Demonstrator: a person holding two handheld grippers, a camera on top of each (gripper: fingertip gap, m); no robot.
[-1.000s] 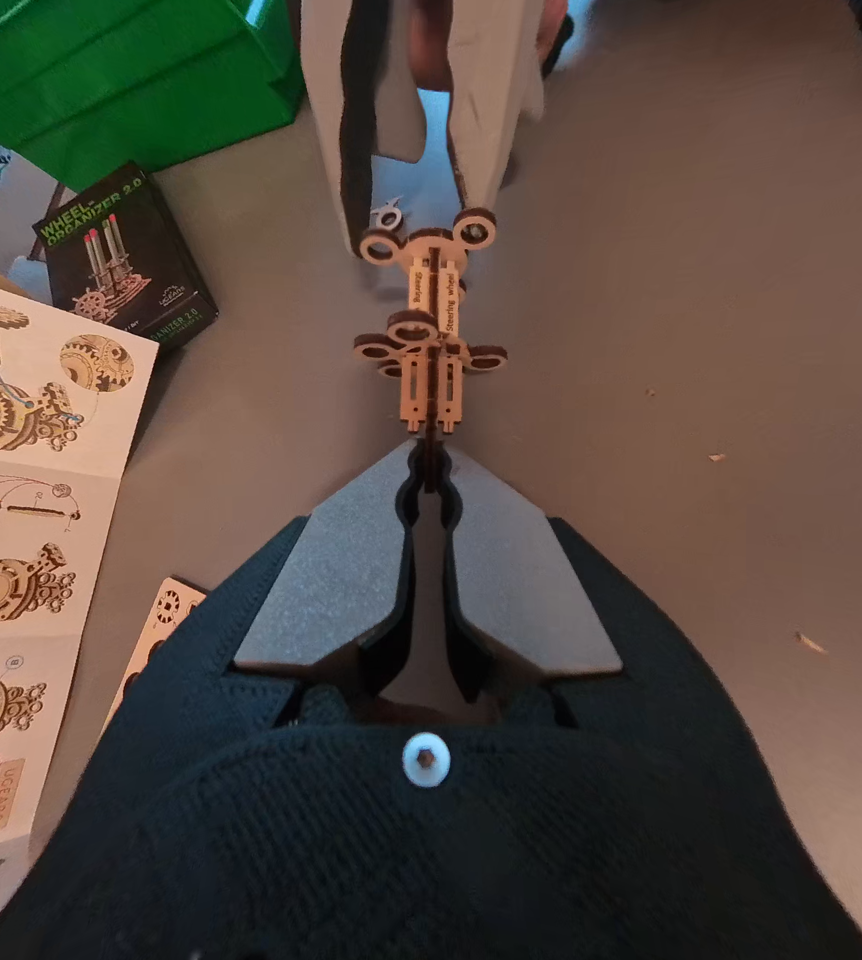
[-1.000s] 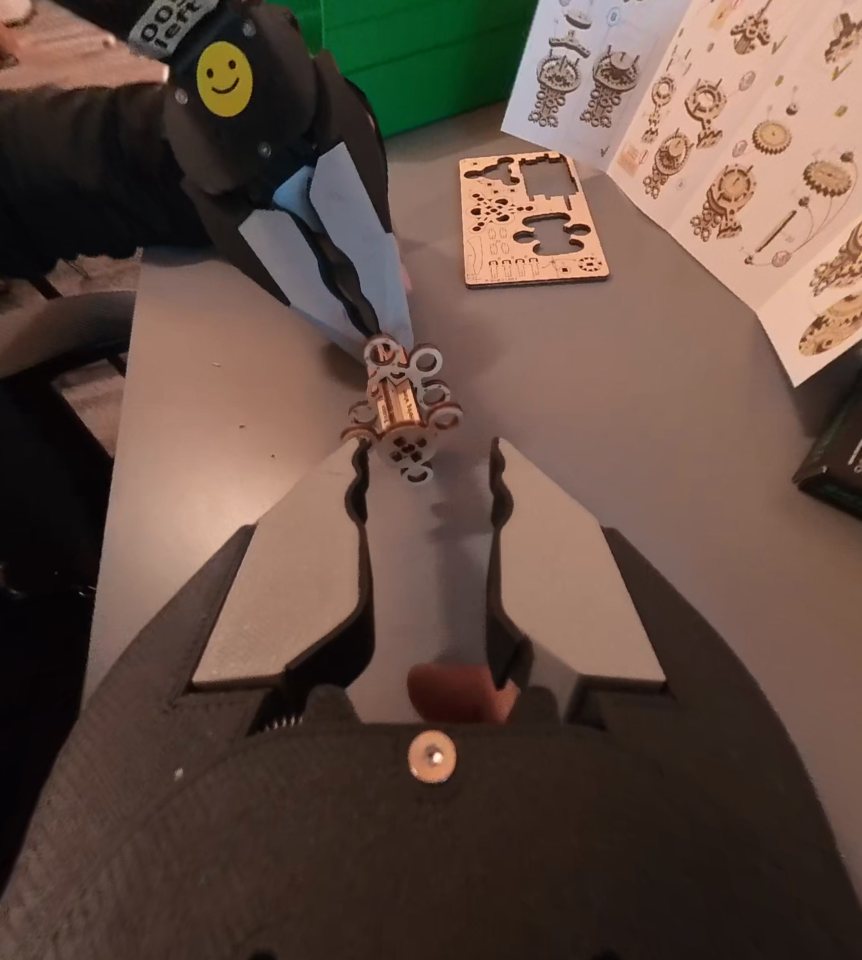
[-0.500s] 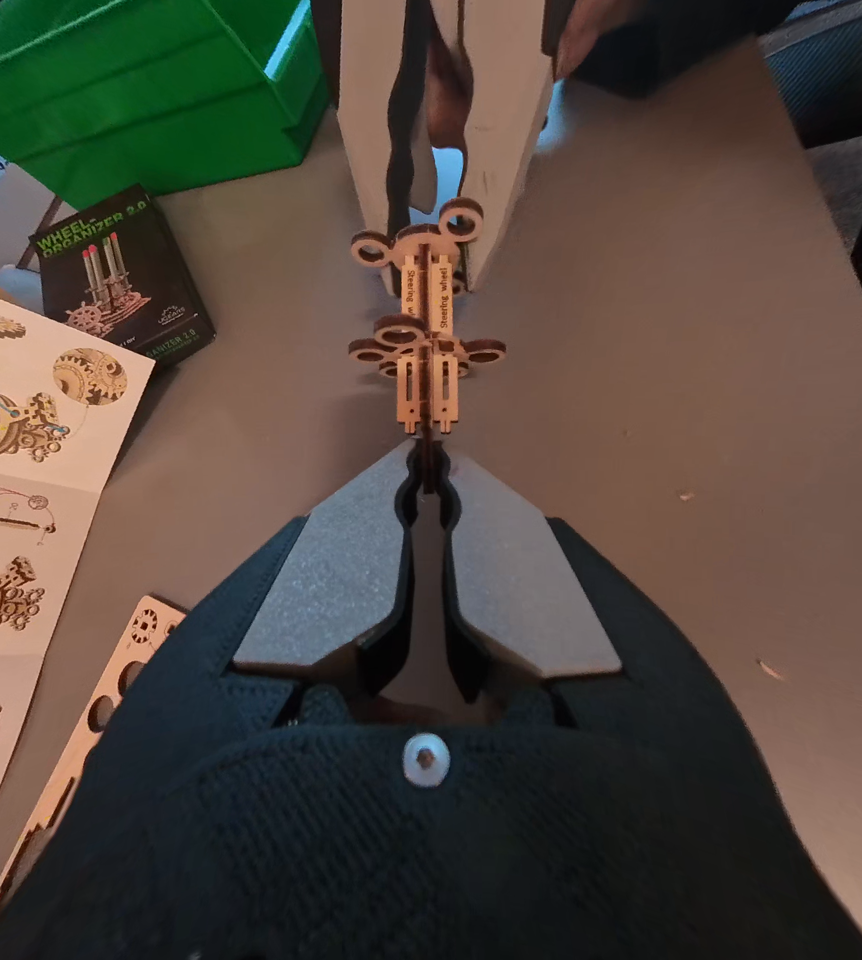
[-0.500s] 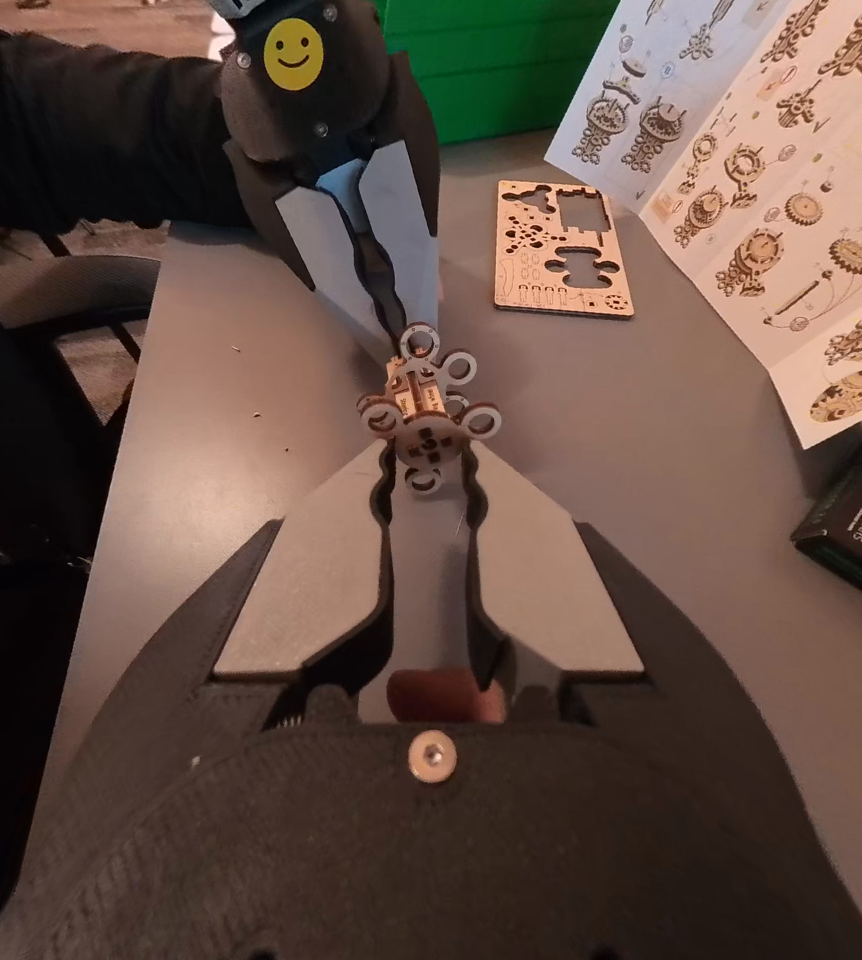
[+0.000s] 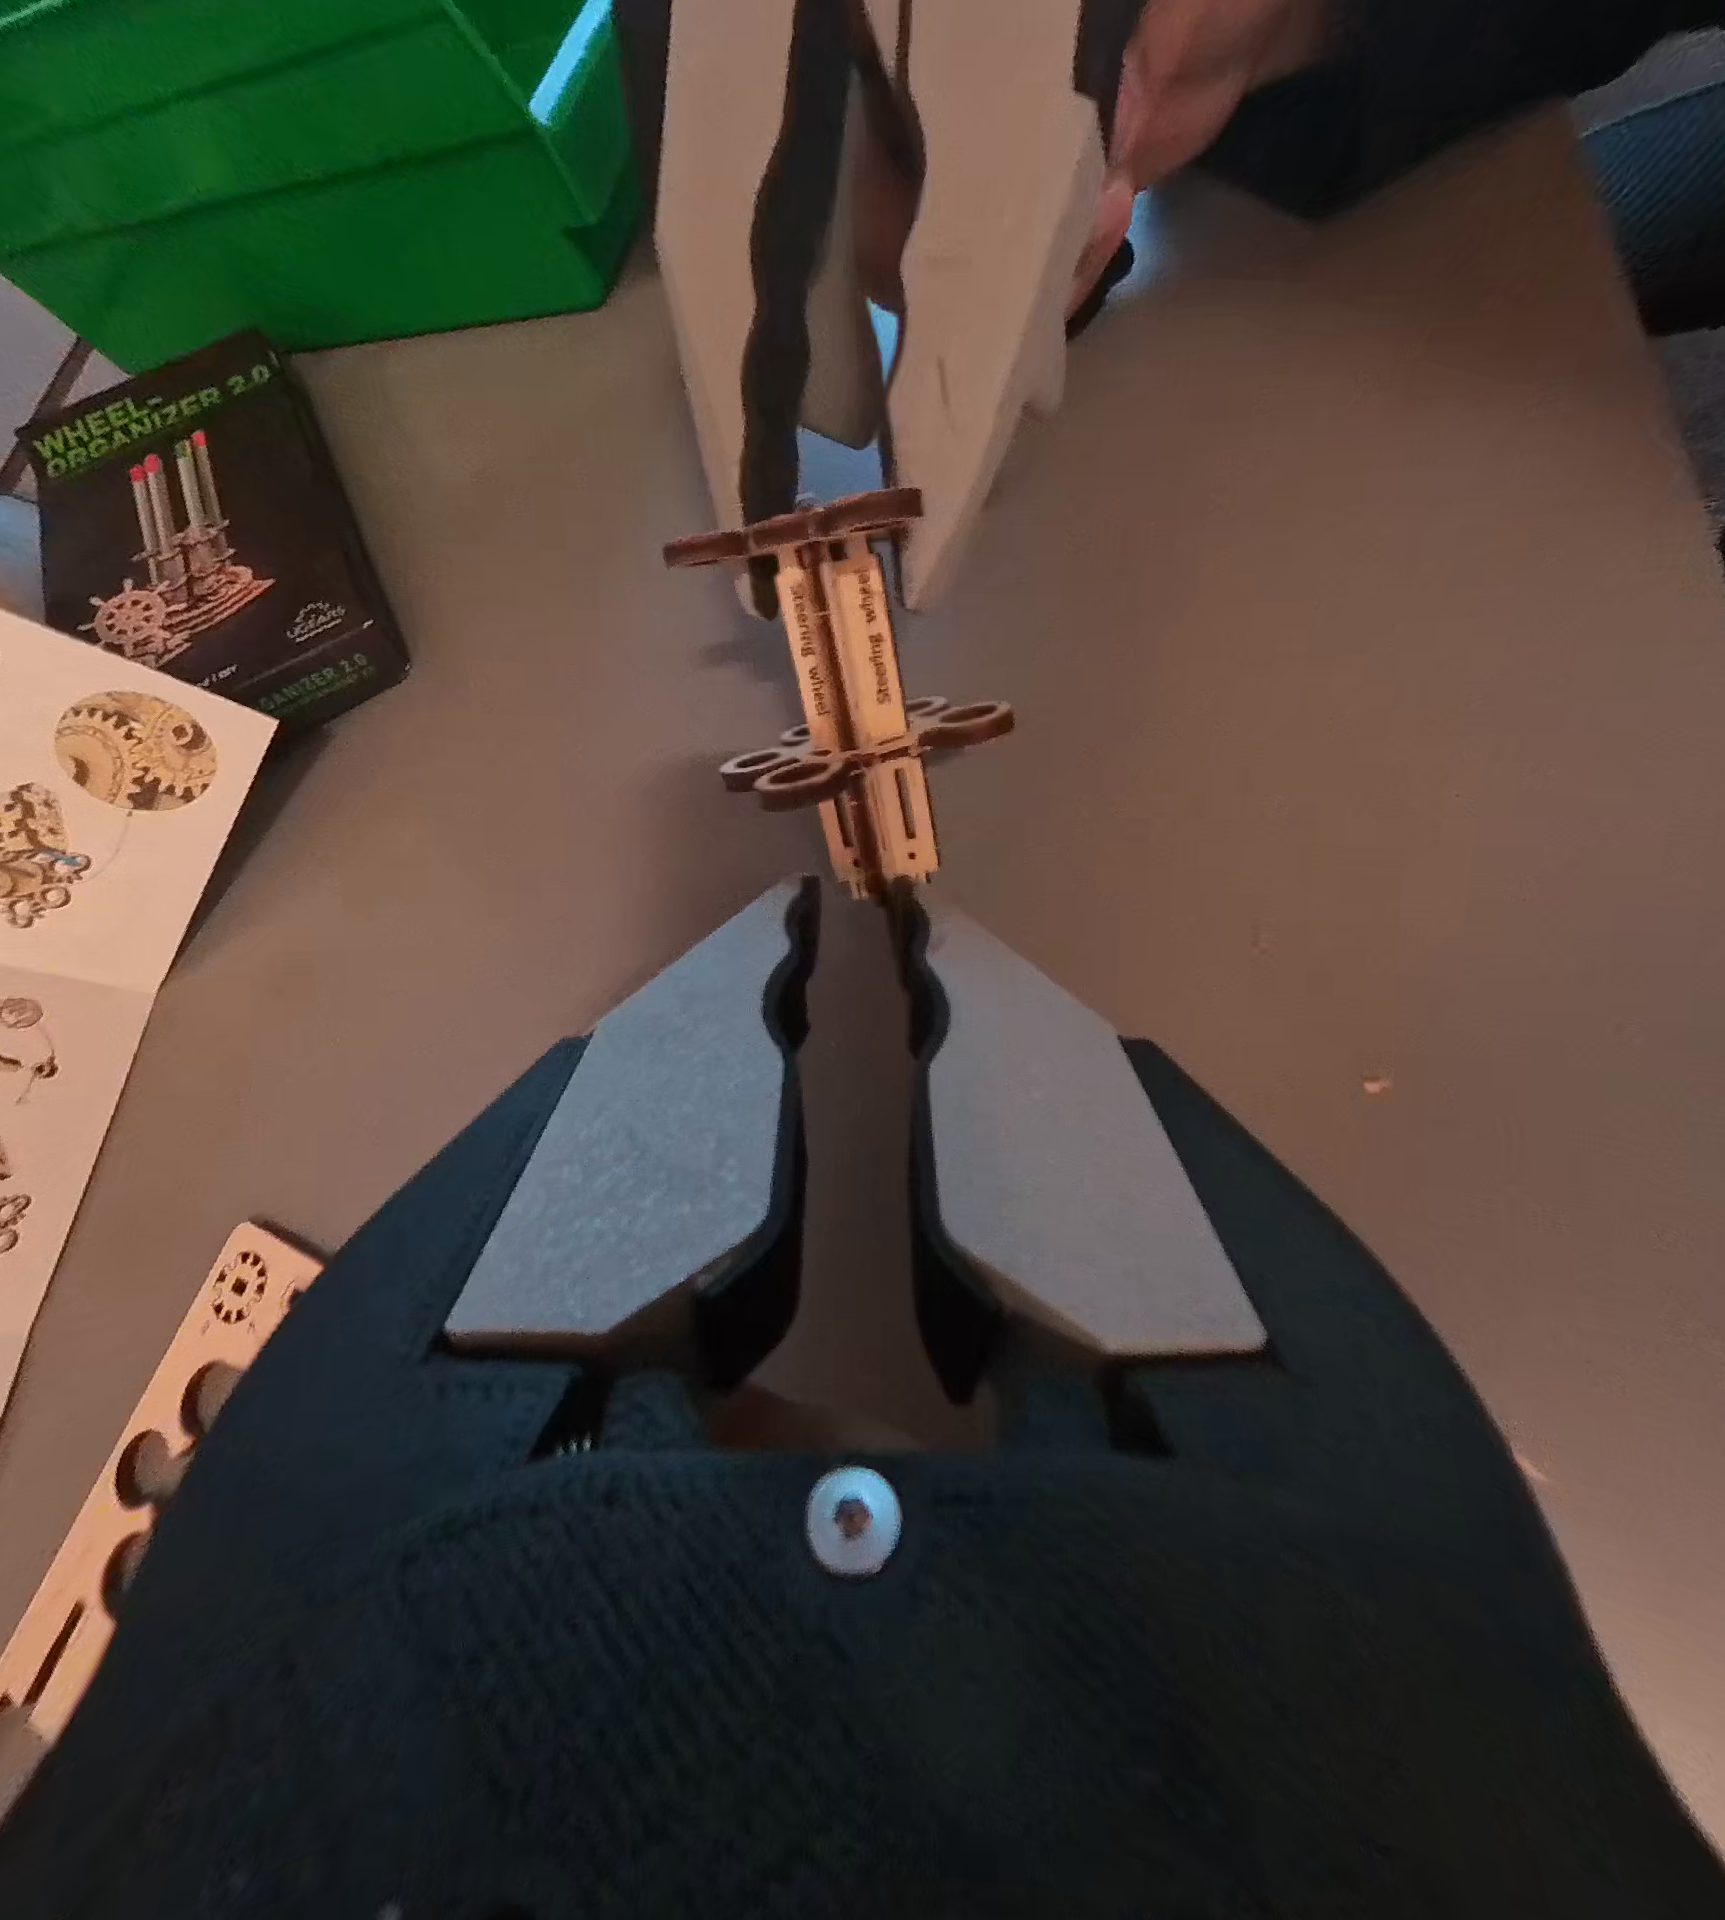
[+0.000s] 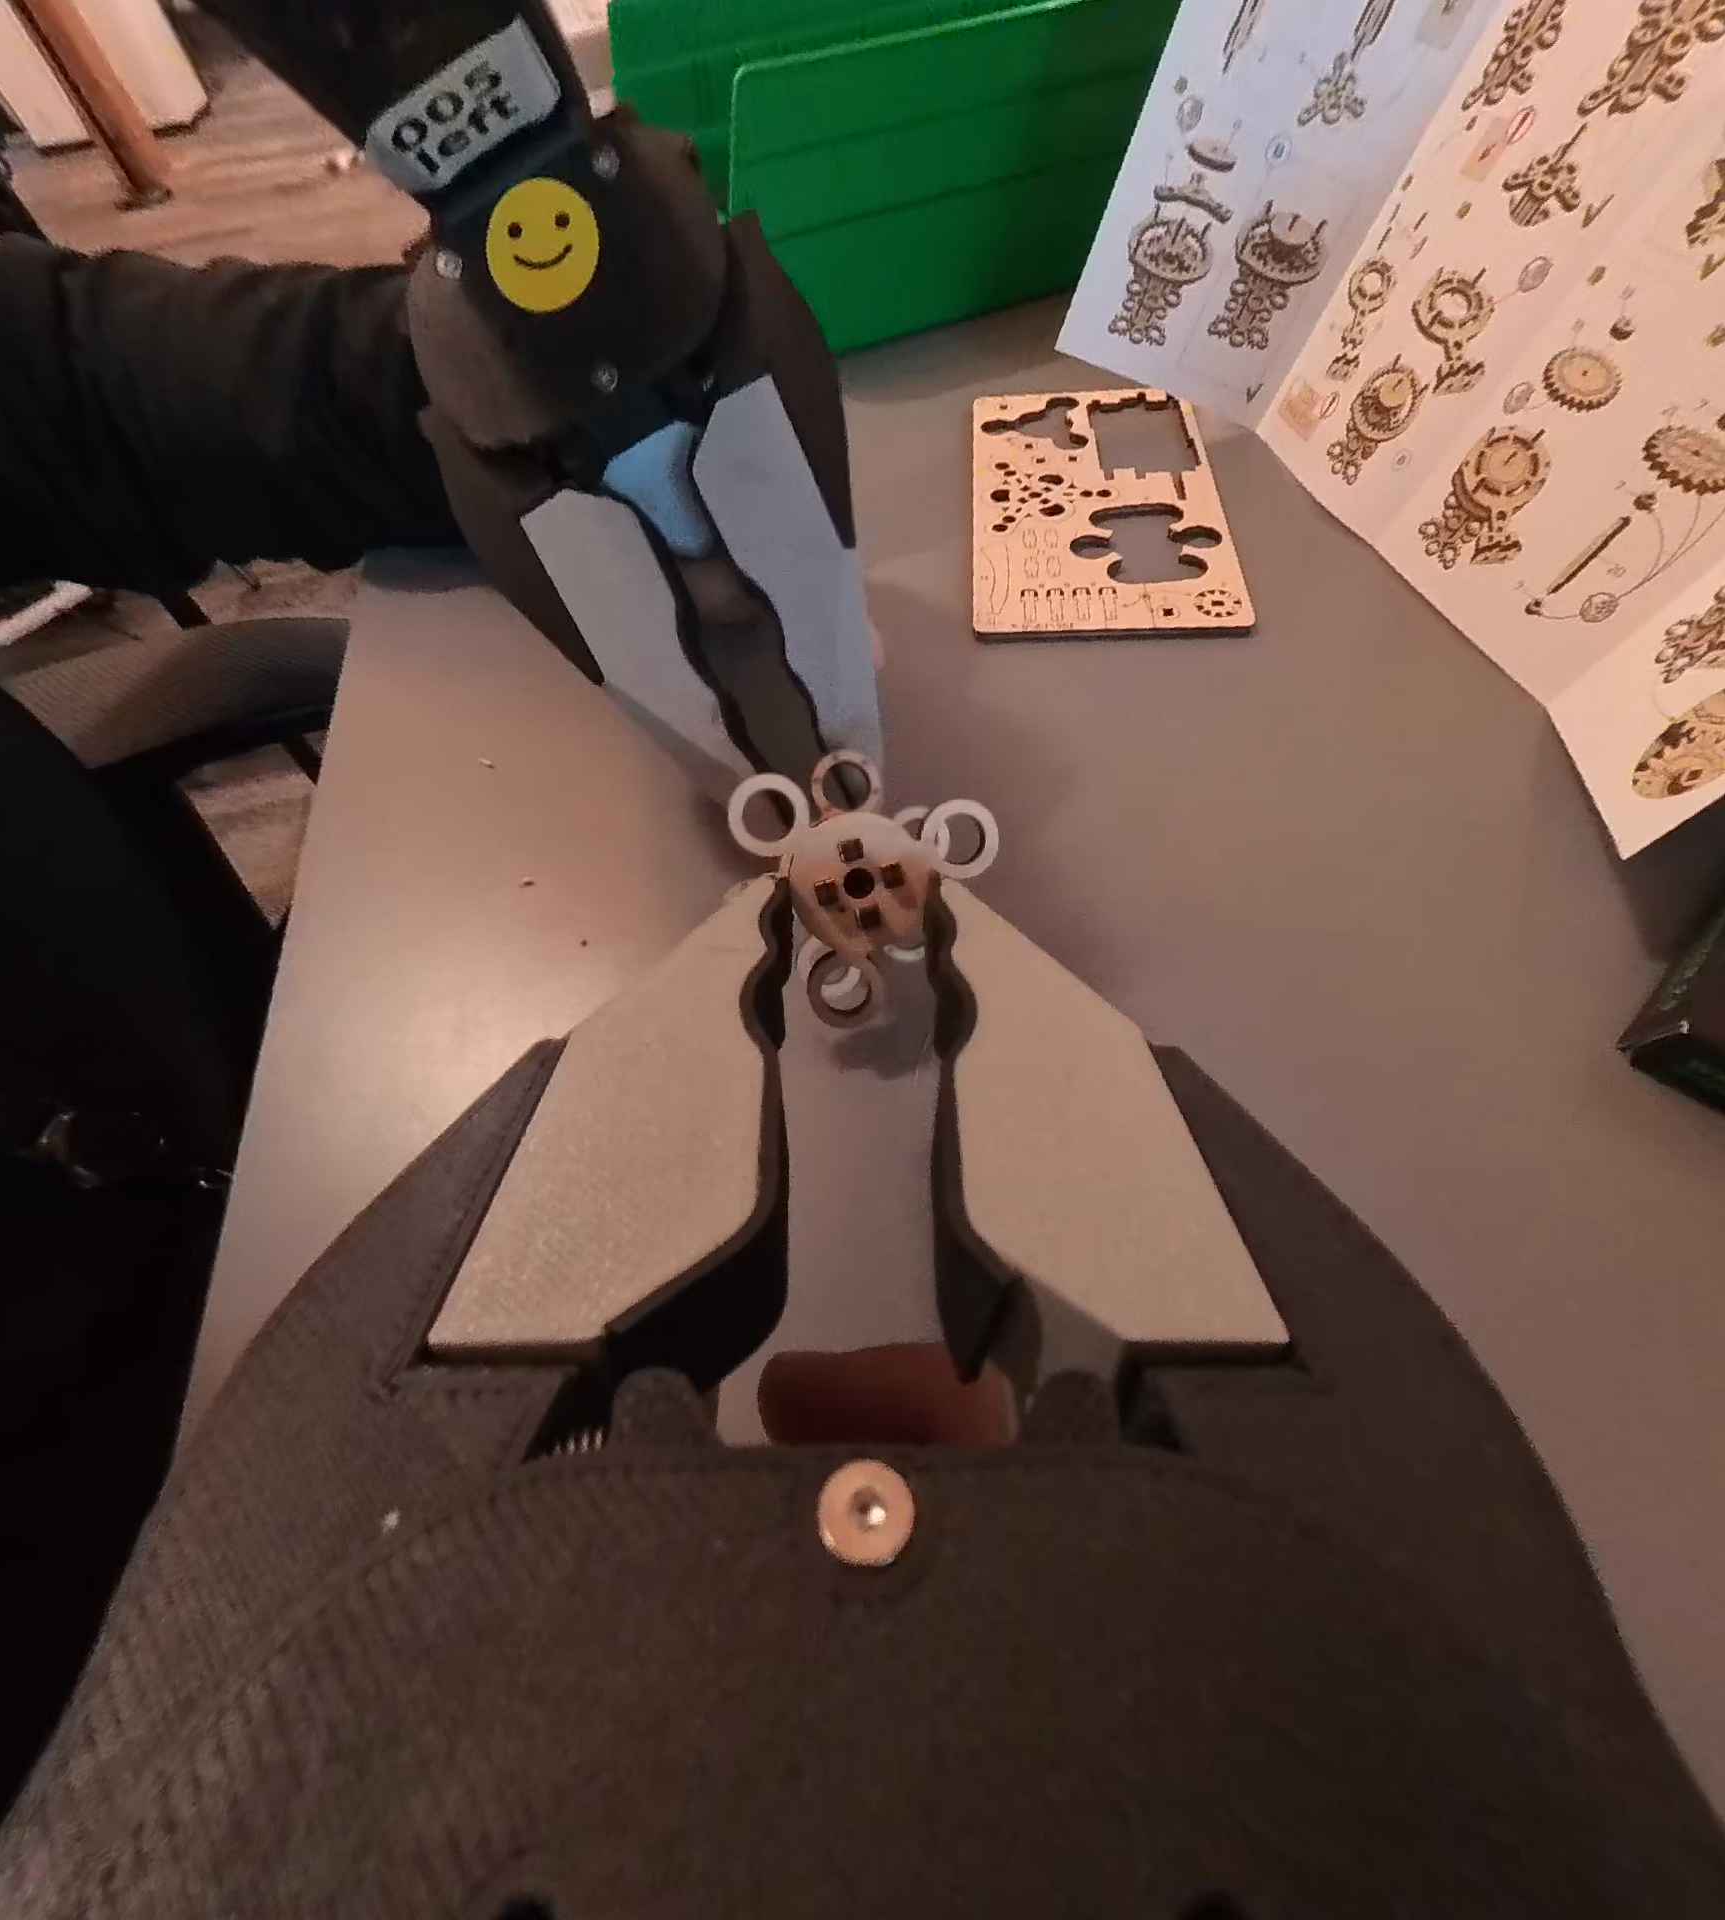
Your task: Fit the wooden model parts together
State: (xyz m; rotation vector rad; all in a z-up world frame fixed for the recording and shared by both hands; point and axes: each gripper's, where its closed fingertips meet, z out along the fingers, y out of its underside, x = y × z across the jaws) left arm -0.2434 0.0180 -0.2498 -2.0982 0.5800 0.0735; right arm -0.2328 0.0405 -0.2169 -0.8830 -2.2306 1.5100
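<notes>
Model point(image 5: 842, 686) held in the air over grey desk point(image 5: 1357, 831), between both claws. Right claw point(image 6: 856, 904) pinches its far end, jaws closed onto the wood. Left claw point(image 5: 863, 899) parted a little, model's near tip just at its right finger point(image 5: 1024, 1101), no grip. Punched sheet point(image 6: 1112, 514), manual point(image 6: 1564, 343), black box point(image 5: 214, 540) and green bin point(image 5: 266, 145) on desk.
</notes>
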